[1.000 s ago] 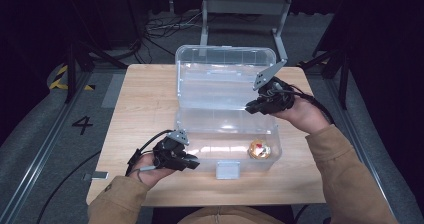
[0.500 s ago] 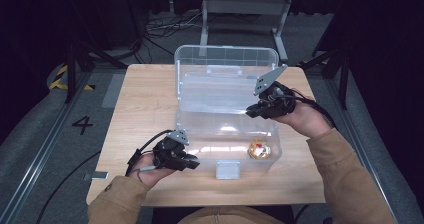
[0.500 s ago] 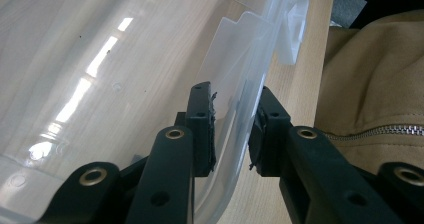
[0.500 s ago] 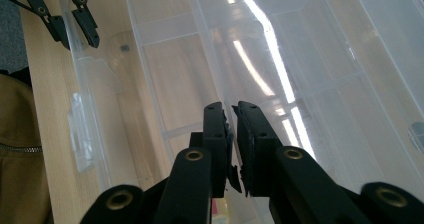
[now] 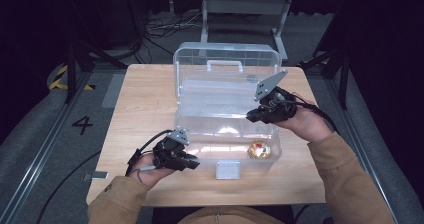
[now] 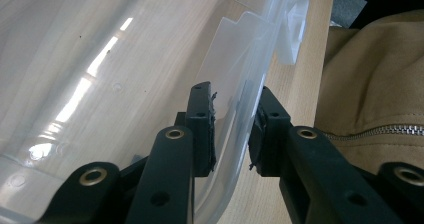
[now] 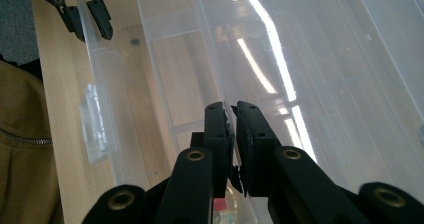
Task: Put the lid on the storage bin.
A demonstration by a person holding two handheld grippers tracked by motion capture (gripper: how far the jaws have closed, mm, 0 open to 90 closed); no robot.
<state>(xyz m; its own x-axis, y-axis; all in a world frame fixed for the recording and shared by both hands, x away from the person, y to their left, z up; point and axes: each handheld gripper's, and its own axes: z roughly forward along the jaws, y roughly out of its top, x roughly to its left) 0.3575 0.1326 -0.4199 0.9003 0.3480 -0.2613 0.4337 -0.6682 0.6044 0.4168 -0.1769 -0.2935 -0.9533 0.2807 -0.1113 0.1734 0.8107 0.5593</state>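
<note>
While the left tongs [image 6: 232, 129] straddle the near wall of the clear plastic box [image 5: 200, 129] on the counter [image 5: 145, 99], their pads not clearly pressing it, the right tongs [image 7: 232, 129] stand nearly closed on the thin edge of the inner tray [image 7: 300, 84]. A gold-wrapped ball [image 5: 259, 149] lies in the box's front right corner. Should that slim grip slip, the tray could drop. A floor marking reads "4" [image 5: 82, 124].
</note>
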